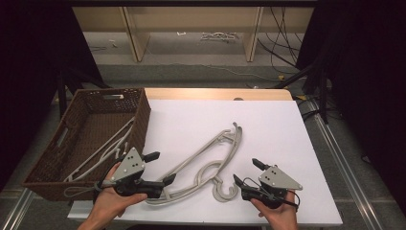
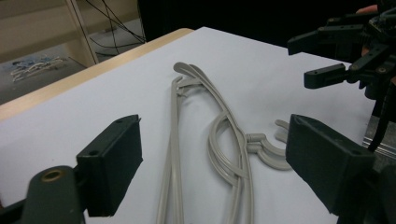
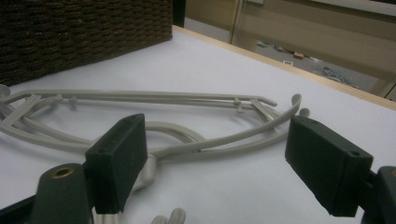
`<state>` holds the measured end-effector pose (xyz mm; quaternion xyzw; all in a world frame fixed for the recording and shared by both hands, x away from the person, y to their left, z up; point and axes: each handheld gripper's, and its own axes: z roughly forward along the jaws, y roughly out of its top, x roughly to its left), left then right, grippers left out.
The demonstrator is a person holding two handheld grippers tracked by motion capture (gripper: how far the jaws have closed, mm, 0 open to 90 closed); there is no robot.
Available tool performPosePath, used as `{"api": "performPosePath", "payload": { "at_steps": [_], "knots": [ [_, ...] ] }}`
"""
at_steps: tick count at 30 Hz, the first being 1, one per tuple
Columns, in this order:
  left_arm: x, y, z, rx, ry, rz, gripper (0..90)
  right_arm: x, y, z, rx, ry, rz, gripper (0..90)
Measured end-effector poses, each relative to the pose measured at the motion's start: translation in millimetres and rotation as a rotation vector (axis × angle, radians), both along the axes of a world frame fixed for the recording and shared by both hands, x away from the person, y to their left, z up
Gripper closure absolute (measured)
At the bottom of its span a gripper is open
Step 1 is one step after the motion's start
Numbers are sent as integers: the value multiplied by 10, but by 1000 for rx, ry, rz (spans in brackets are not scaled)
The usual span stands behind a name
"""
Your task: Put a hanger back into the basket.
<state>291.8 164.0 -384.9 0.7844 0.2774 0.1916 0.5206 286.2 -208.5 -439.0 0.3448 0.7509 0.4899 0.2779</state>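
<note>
Grey hangers (image 1: pixel 206 165) lie on the white bench (image 1: pixel 268 129) (stacked, beside the basket (image 1: pixel 95 139)). Left gripper (image 1: pixel 160 167) gapes over their end, gripping nothing; right gripper (image 1: pixel 246 172) open nearby.

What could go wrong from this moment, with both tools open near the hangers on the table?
1. The grey hangers lie stacked and interlocked on the white table; lifting one may drag the other along.
2. The left tool is open at the thin arm ends; a grip there could let the hanger swing or slip.
3. The basket already holds hangers, so hooks may snag.
</note>
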Motion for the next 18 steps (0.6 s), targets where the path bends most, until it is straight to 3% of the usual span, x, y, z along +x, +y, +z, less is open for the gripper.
{"api": "performPosePath", "payload": {
  "at_steps": [5,18],
  "knots": [
    [-17,-34,-77,7,13,-3,171,0,-15,0,4,-2,-1,219],
    [-44,-187,-337,88,55,-22,180,-8,-33,-1,0,-14,-4,219]
  ]
}}
